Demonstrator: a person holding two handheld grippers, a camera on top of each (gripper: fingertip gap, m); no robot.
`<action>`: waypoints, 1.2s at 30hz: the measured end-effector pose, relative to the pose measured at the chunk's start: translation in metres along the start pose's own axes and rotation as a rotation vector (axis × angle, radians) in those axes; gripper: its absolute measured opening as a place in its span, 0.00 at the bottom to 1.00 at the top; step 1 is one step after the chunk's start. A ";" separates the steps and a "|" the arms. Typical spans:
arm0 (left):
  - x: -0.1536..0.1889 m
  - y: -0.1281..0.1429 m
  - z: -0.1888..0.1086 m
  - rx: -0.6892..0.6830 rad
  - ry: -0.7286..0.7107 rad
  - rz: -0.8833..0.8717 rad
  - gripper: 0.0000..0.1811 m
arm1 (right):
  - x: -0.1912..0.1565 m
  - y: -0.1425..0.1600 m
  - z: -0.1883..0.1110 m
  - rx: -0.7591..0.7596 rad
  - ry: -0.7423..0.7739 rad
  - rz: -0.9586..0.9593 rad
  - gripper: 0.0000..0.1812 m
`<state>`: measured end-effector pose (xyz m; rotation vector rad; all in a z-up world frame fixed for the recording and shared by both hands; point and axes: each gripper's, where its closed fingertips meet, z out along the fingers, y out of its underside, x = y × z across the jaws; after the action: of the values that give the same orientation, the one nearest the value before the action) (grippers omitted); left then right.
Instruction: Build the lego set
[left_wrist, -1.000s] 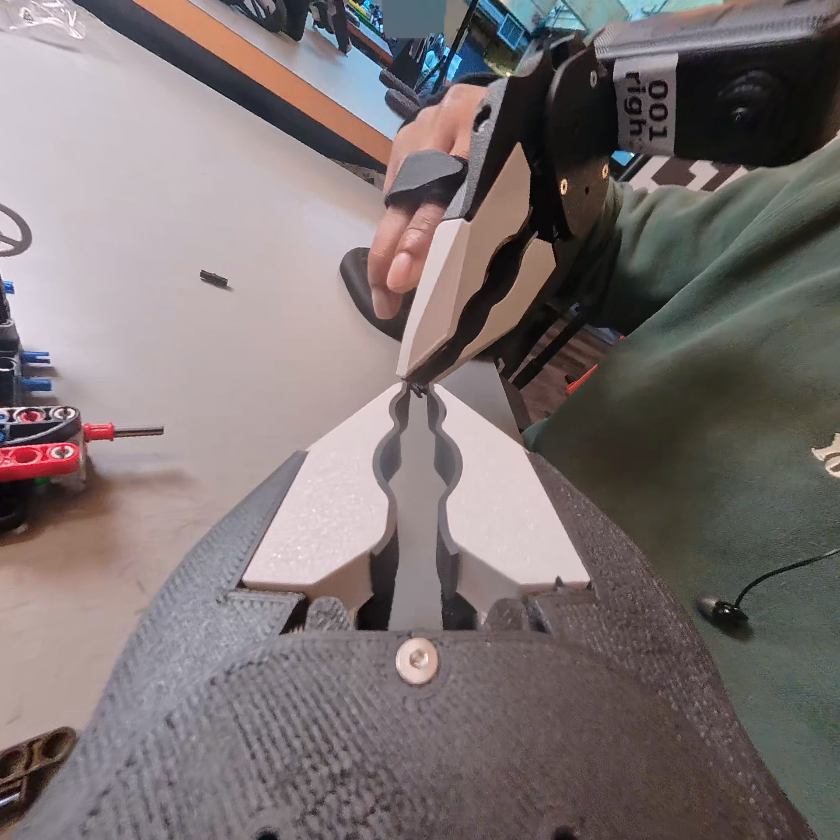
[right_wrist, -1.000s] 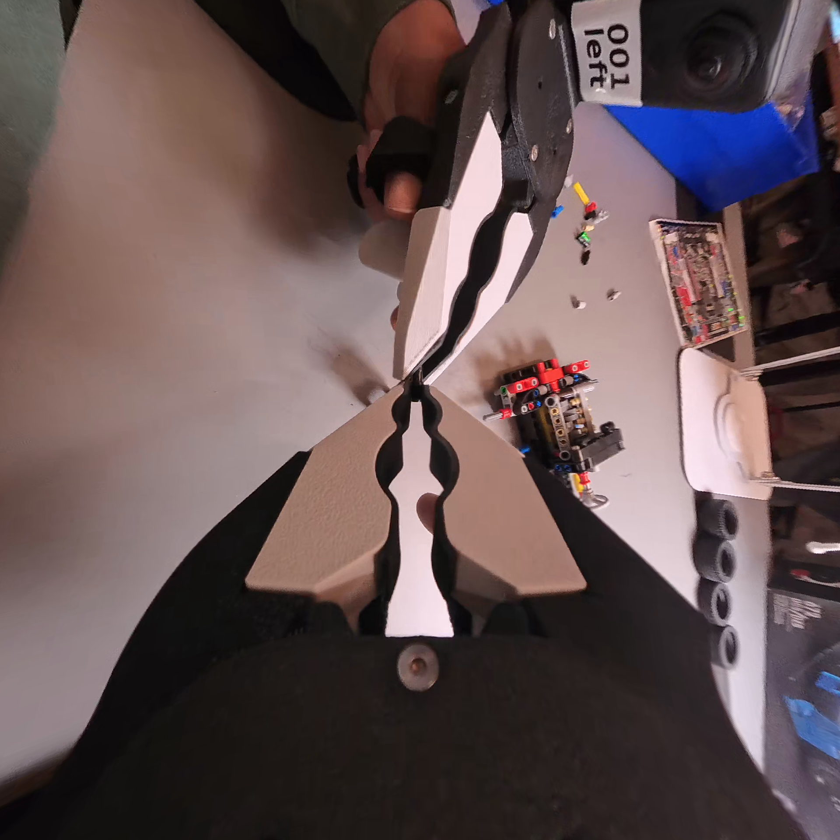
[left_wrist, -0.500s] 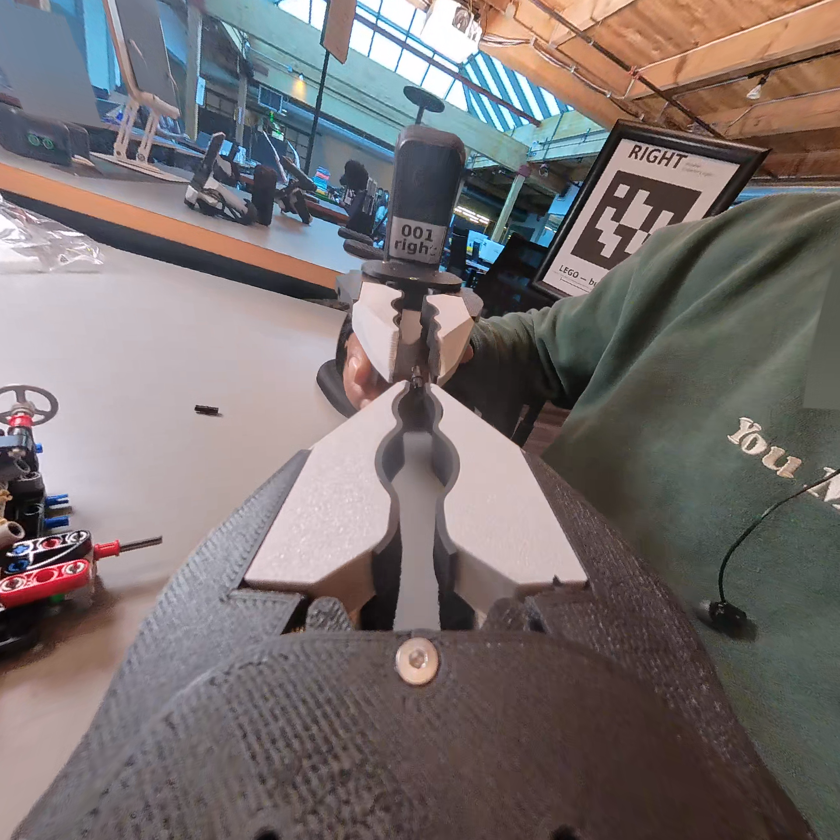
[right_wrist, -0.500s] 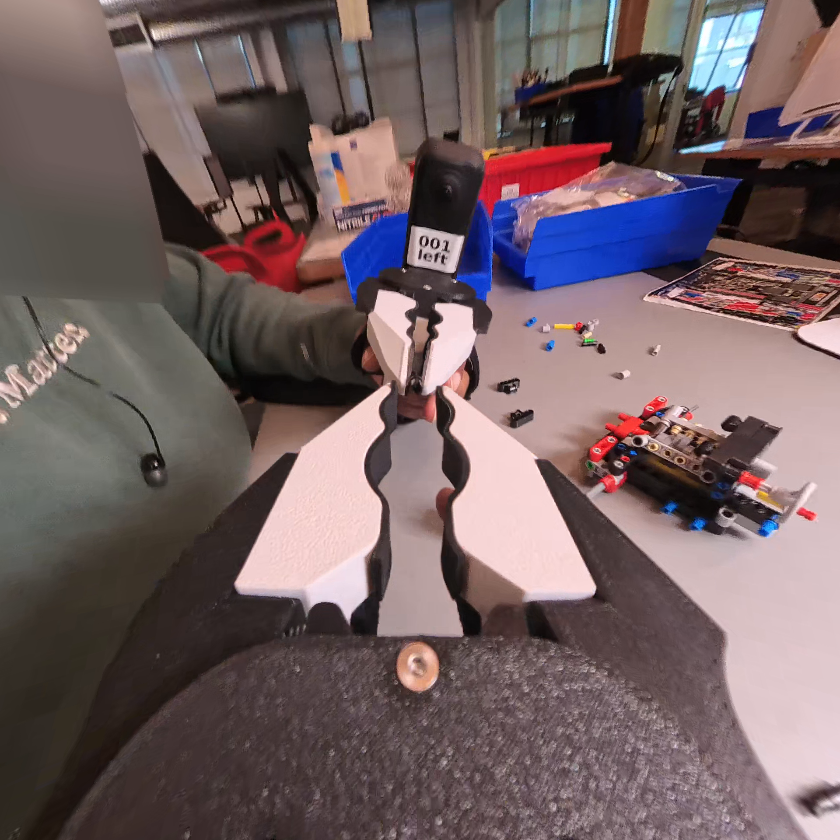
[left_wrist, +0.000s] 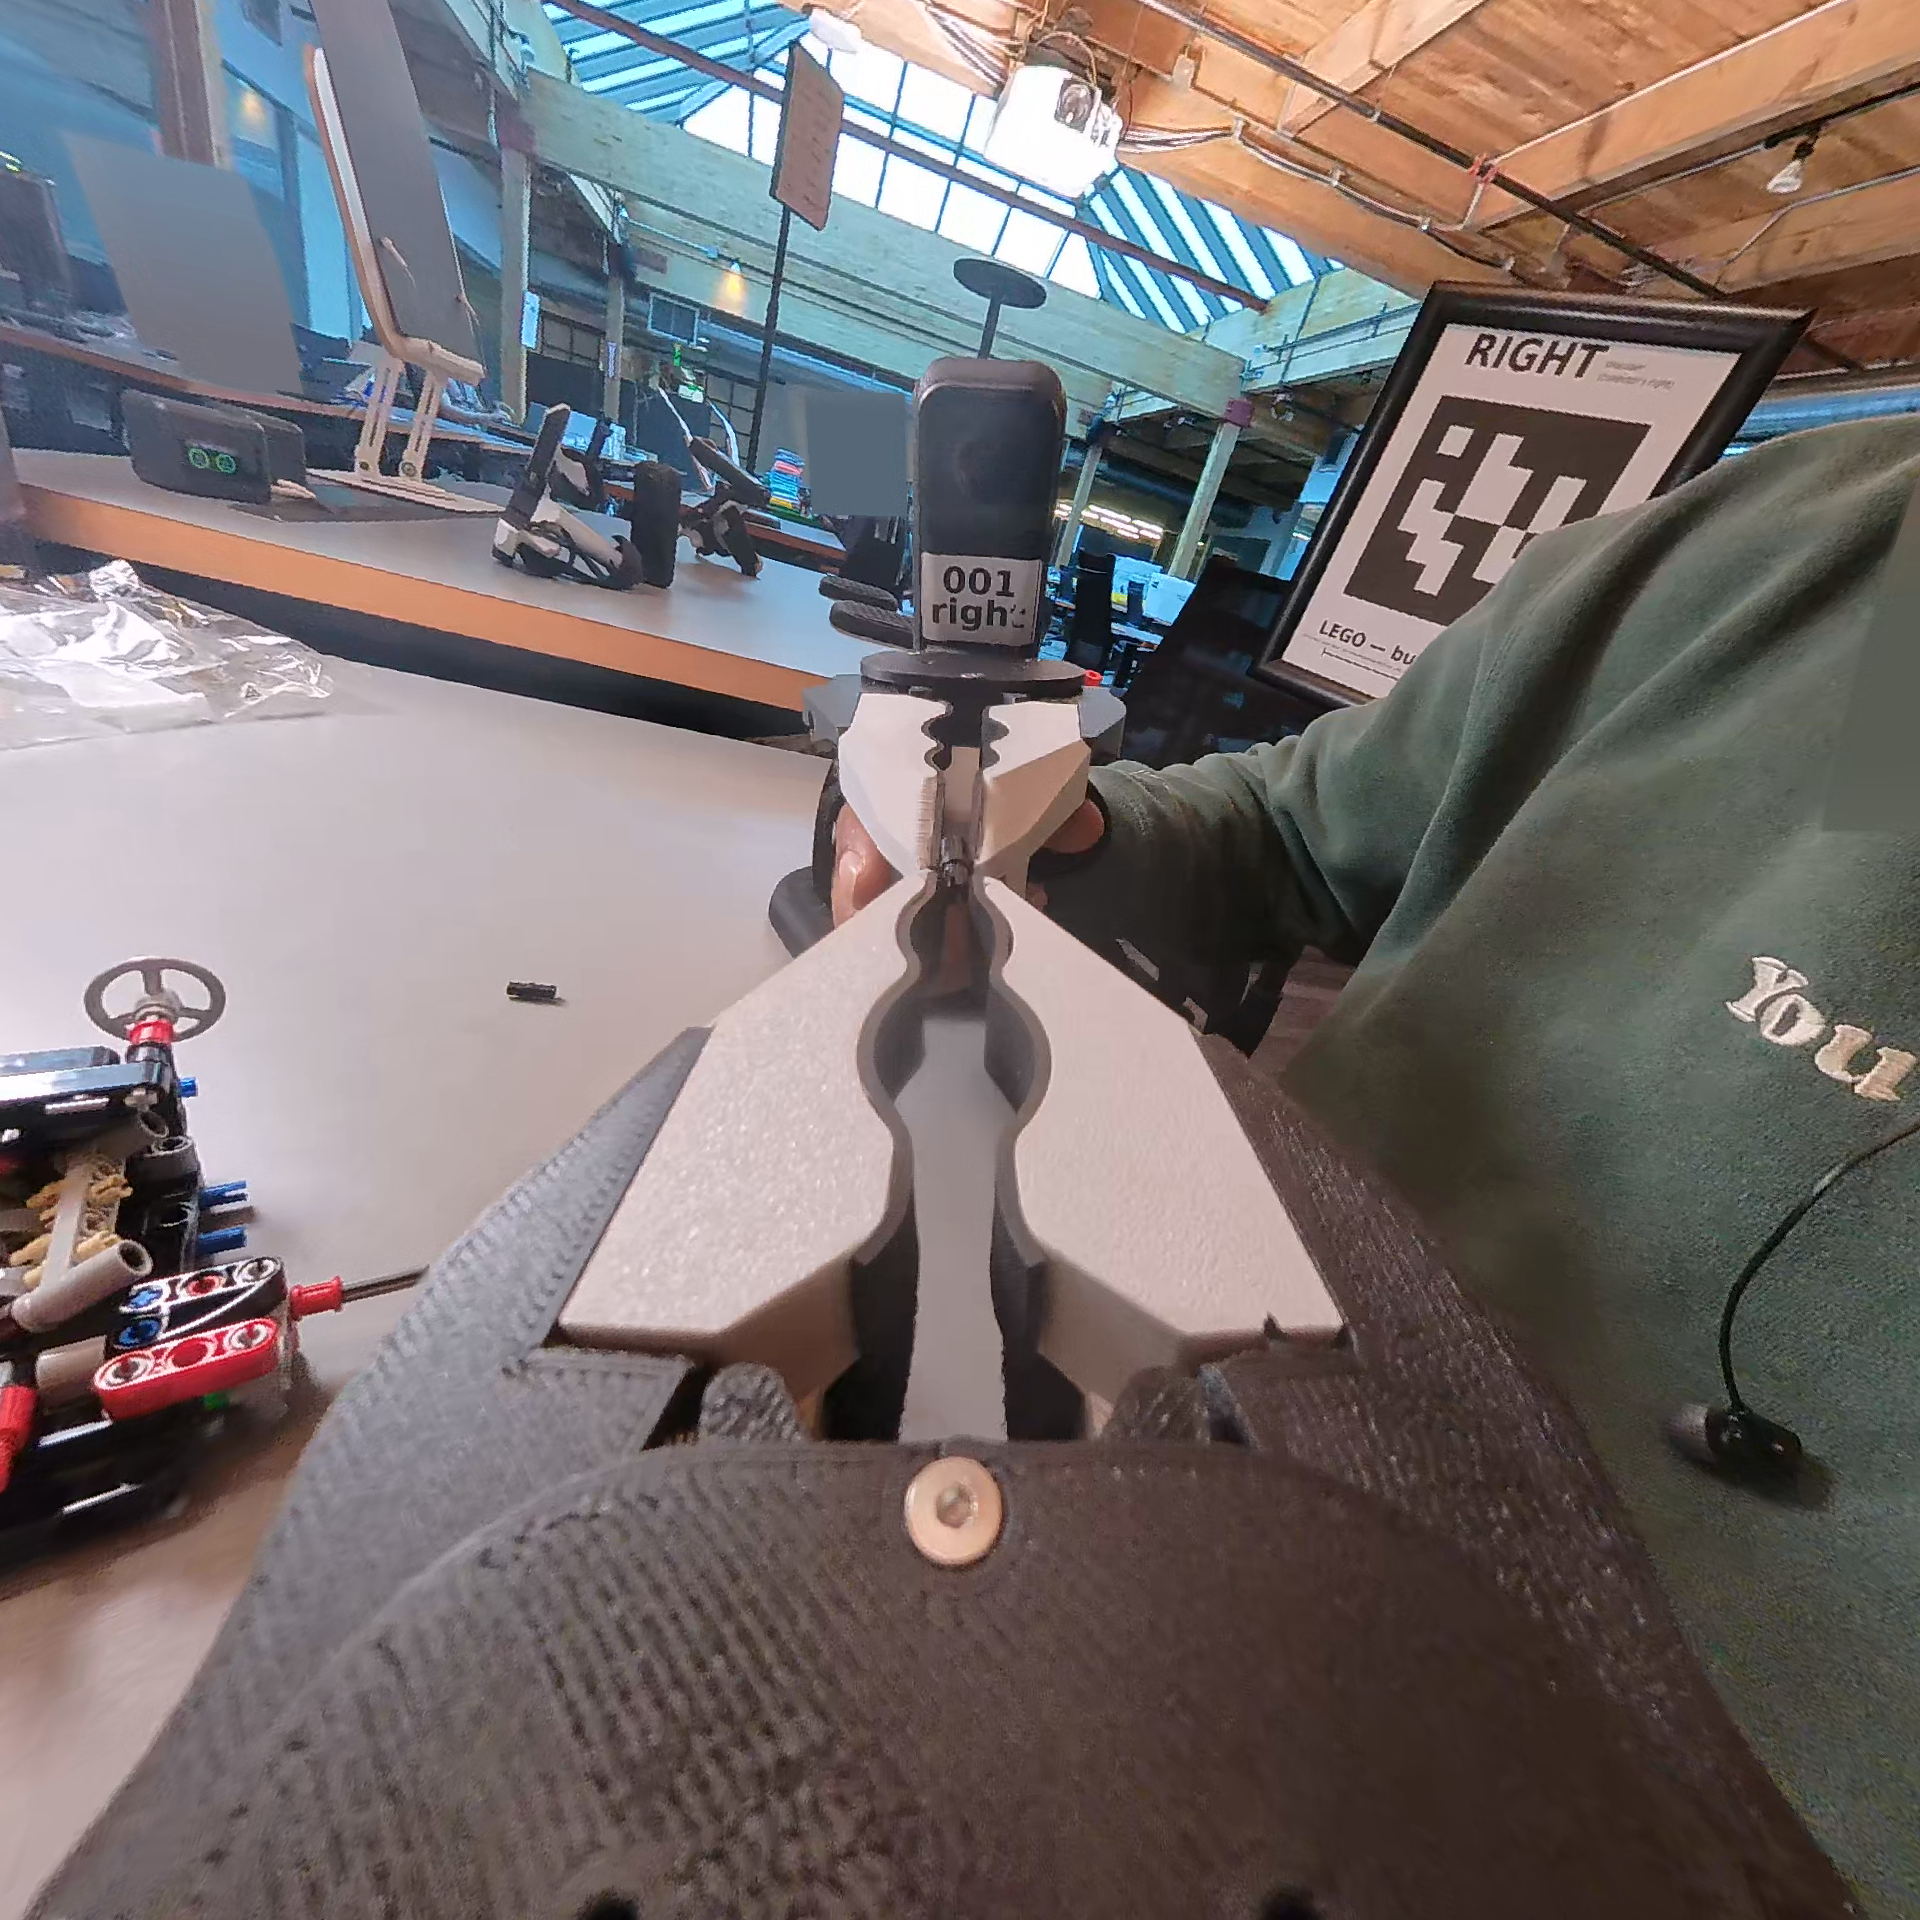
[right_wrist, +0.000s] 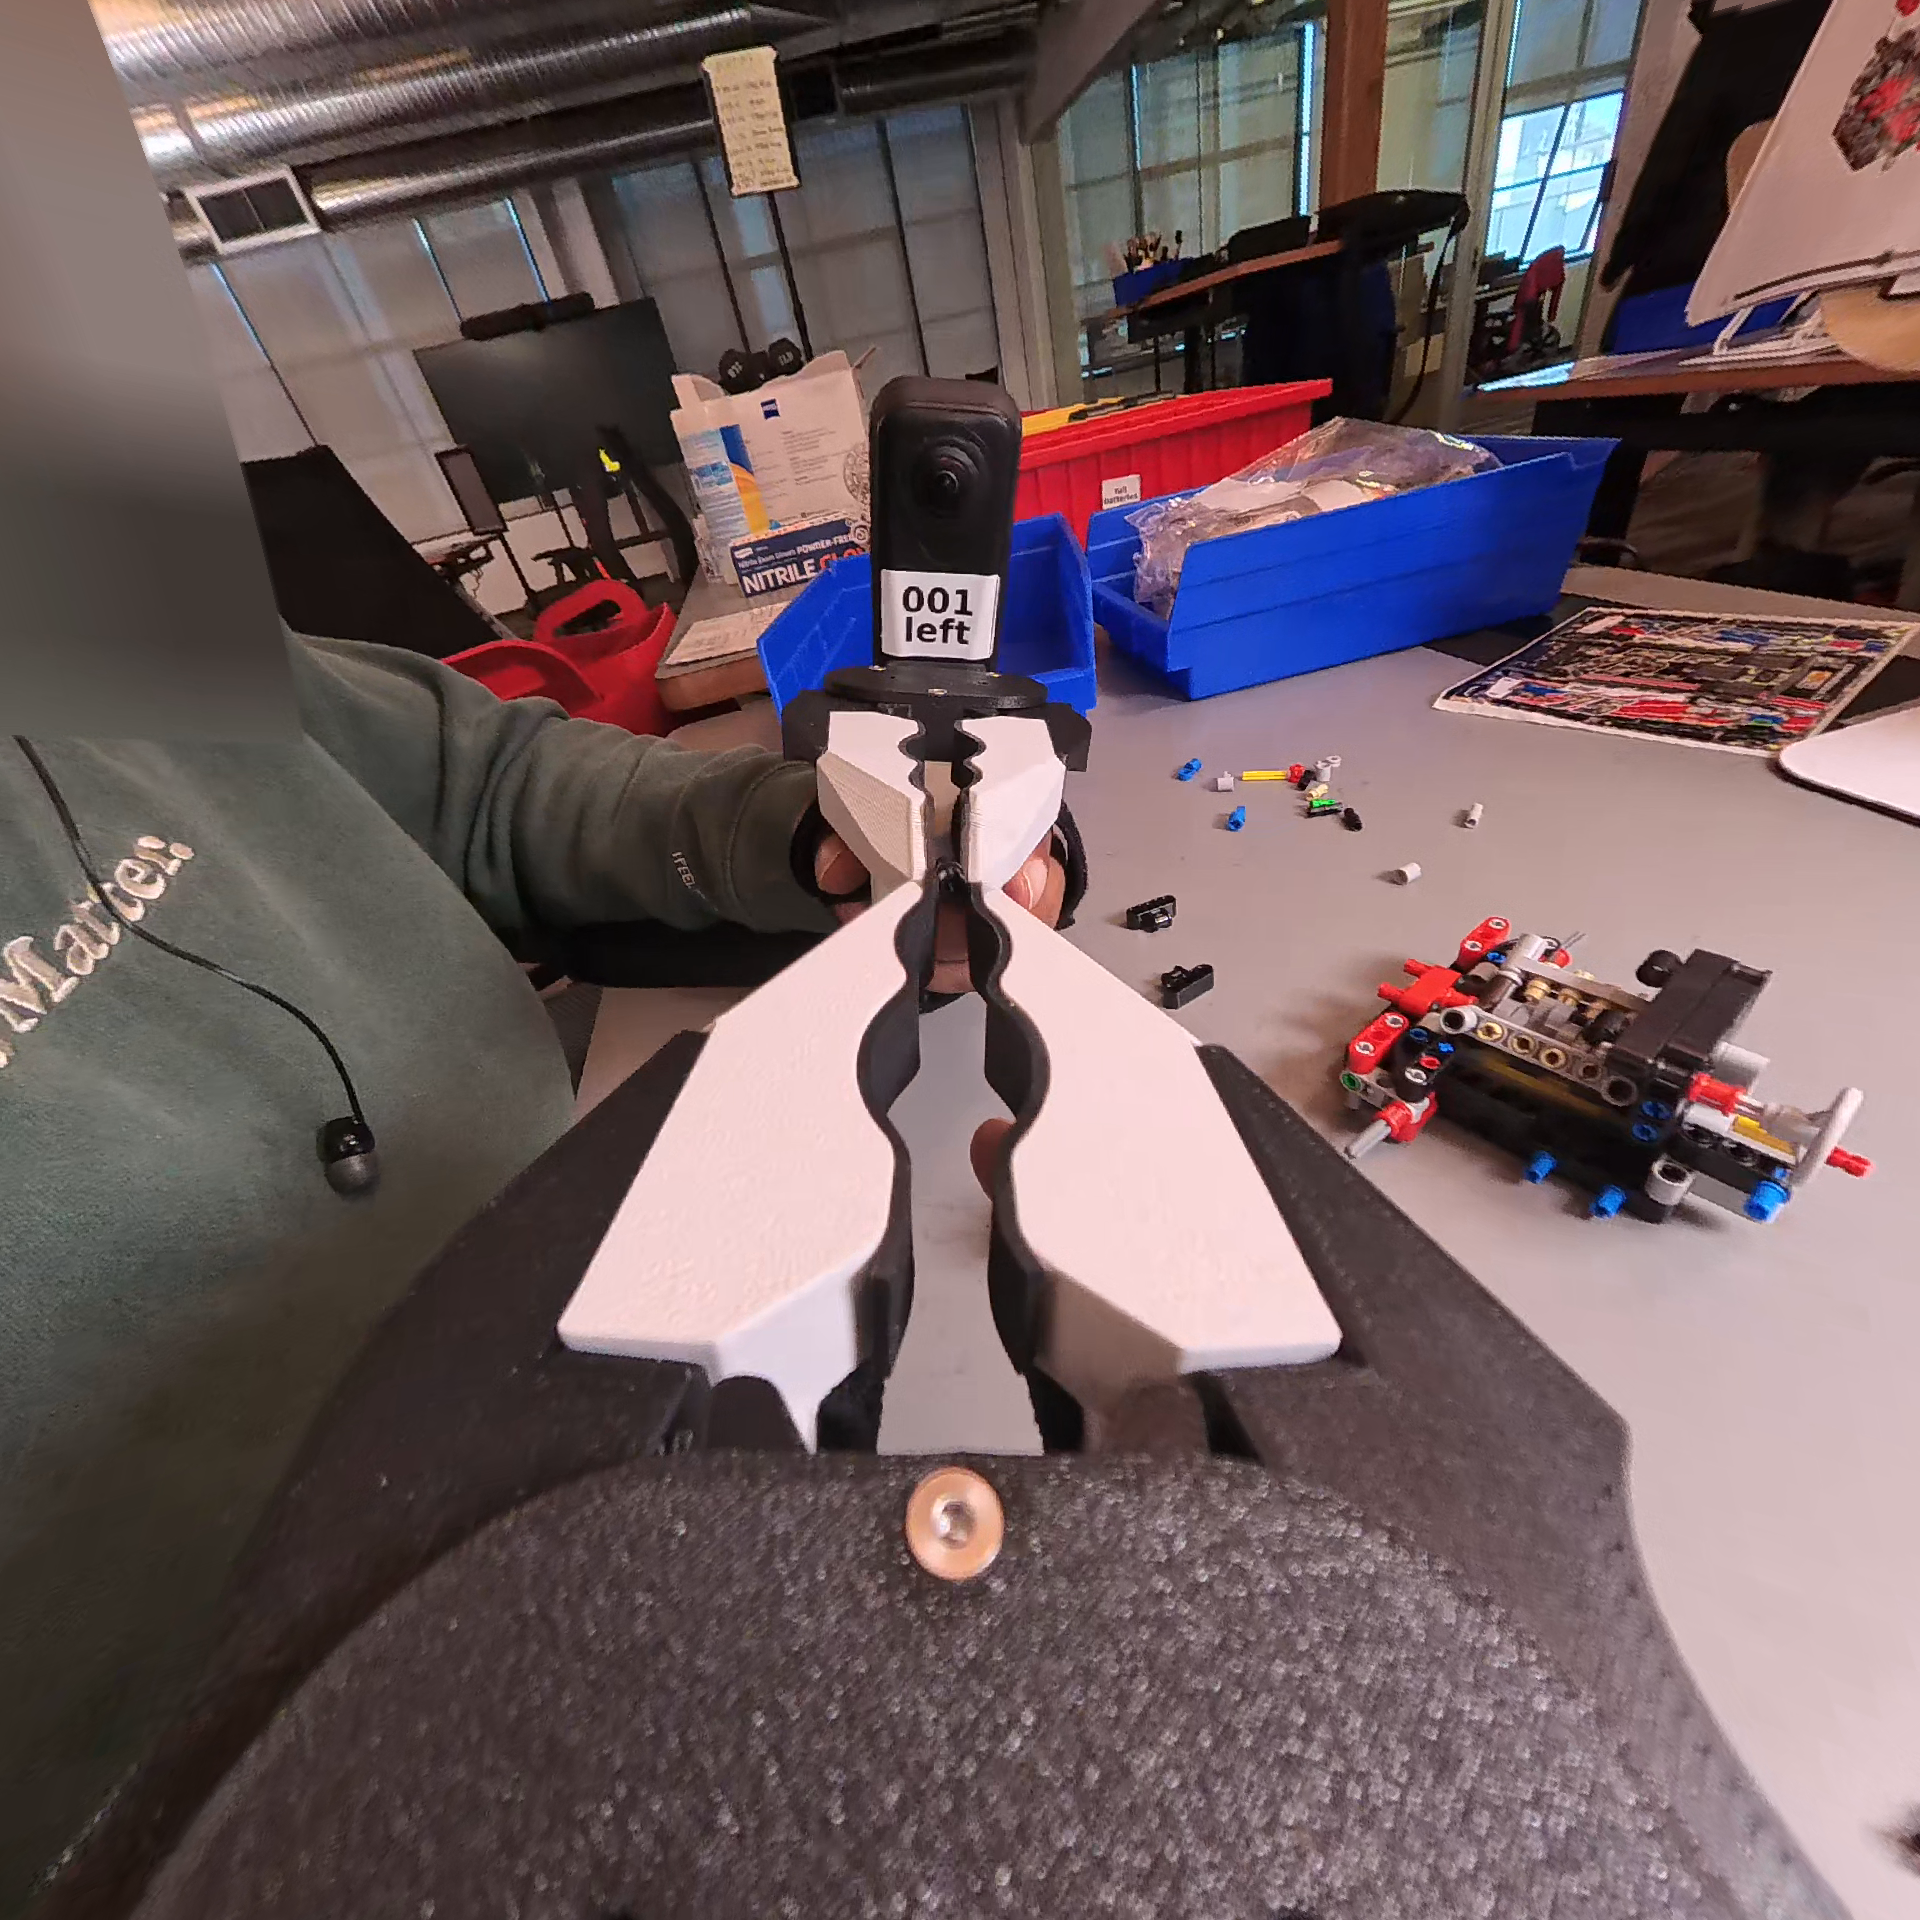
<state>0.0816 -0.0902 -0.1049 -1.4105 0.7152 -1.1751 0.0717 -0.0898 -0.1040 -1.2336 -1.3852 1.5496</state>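
My two grippers meet tip to tip above the table's near edge. In the left wrist view my left gripper (left_wrist: 951, 896) is shut at its tips, and the right gripper (left_wrist: 952, 854) faces it, also shut. A small dark Lego piece (left_wrist: 951, 873) is pinched where the tips meet. The right wrist view shows the same: right gripper (right_wrist: 948, 894), left gripper (right_wrist: 943, 858), the dark piece (right_wrist: 947, 876) between them. The partly built Lego car (left_wrist: 125, 1278) lies on the table, to the right in the right wrist view (right_wrist: 1590, 1060).
Loose small pieces (right_wrist: 1288, 790), two black parts (right_wrist: 1151, 914) and a black pin (left_wrist: 533, 992) lie on the grey table (right_wrist: 1455, 1351). An instruction booklet (right_wrist: 1683, 675), blue bins (right_wrist: 1351, 561), a plastic bag (left_wrist: 125, 655) and a framed sign (left_wrist: 1507, 488) stand around. The person's green sleeve is close by. The tips of both grippers are at nearly the same place. Both grippers' tips are roughly 15 cm from the partly built Lego car (left_wrist: 125, 1278). My right wrist view (right_wrist: 1467, 1044) looks at it from another angle.
One second ago both grippers were tilted steeply over the table; they have swung level and stayed tip to tip. Since half a second ago almost nothing has moved.
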 end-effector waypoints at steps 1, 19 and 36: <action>0.000 0.000 0.000 -0.001 -0.003 0.006 0.01 | 0.000 0.000 0.000 -0.004 0.002 0.002 0.02; -0.003 0.004 0.000 -0.060 -0.072 0.078 0.01 | 0.001 0.002 0.001 -0.057 -0.001 -0.002 0.02; -0.002 0.005 -0.003 -0.089 -0.064 0.057 0.01 | 0.001 0.004 0.000 -0.094 -0.010 -0.033 0.02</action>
<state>0.0794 -0.0901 -0.1100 -1.4859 0.7653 -1.0607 0.0718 -0.0899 -0.1082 -1.2540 -1.4920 1.4848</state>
